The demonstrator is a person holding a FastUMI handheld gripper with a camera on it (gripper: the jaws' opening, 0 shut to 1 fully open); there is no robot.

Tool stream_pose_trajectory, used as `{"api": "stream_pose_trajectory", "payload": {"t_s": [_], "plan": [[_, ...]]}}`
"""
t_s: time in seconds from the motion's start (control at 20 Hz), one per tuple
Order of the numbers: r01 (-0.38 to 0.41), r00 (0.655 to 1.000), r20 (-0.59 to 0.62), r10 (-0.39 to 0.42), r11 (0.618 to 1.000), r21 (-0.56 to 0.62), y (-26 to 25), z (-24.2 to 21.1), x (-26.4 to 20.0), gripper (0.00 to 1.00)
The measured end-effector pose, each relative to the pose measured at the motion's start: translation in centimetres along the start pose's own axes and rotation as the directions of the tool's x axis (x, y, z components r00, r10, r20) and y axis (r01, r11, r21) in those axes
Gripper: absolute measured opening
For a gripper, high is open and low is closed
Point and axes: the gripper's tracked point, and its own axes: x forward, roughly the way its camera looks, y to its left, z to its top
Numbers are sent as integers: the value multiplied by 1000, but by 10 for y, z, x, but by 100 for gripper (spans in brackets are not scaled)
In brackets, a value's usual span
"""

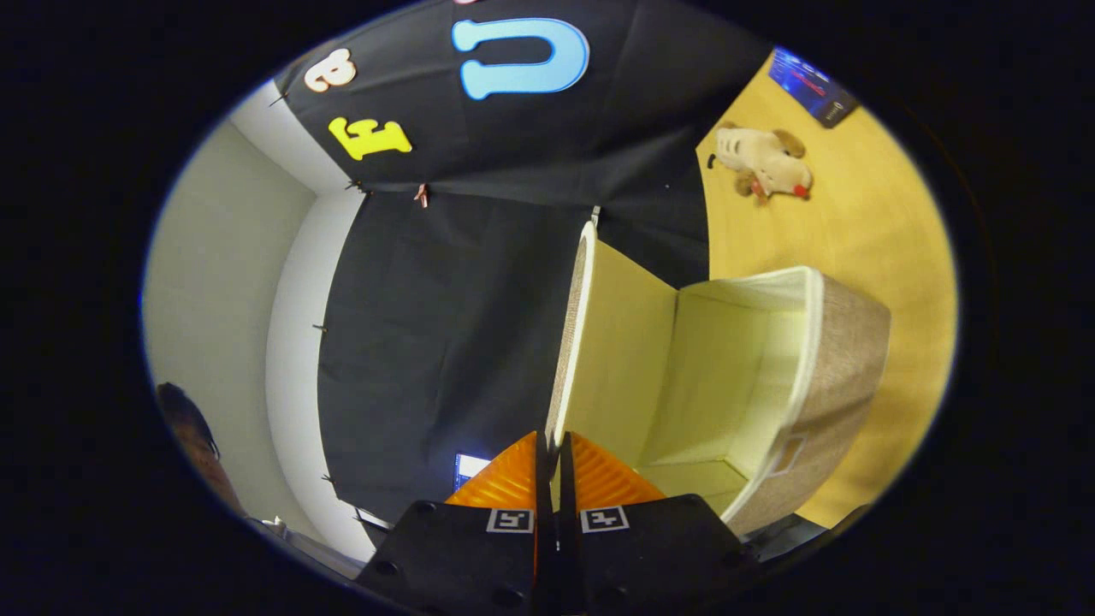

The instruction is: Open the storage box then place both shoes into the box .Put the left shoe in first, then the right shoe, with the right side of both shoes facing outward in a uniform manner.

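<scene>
The view is rolled sideways. The storage box [843,368] is beige fabric with a white rim and a cream lining, and it stands open on the yellow table. Nothing lies in the part of its inside that I can see. Its lid [624,342] is swung up and stands roughly at a right angle to the box mouth, cream side facing the opening. My gripper [552,445] has its two orange fingers [505,479] pressed close together on the lid's free edge, whose white rim runs down between them.
A plush toy dog [764,162] lies on the yellow table [881,248] beyond the box. A dark flat device [813,85] rests farther off on the table. A person's head [192,436] shows by the pale wall on the far side.
</scene>
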Motion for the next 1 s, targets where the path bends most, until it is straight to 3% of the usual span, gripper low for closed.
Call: {"api": "stream_pose_trajectory", "payload": {"t_s": [0.4,0.8,1.0], "plan": [[23,999,-41,-25,999,-44,35,-8,99,7],[107,989,-99,-111,993,-49,19,-29,162,11],[181,974,-125,-188,981,-64,-6,-36,171,25]]}}
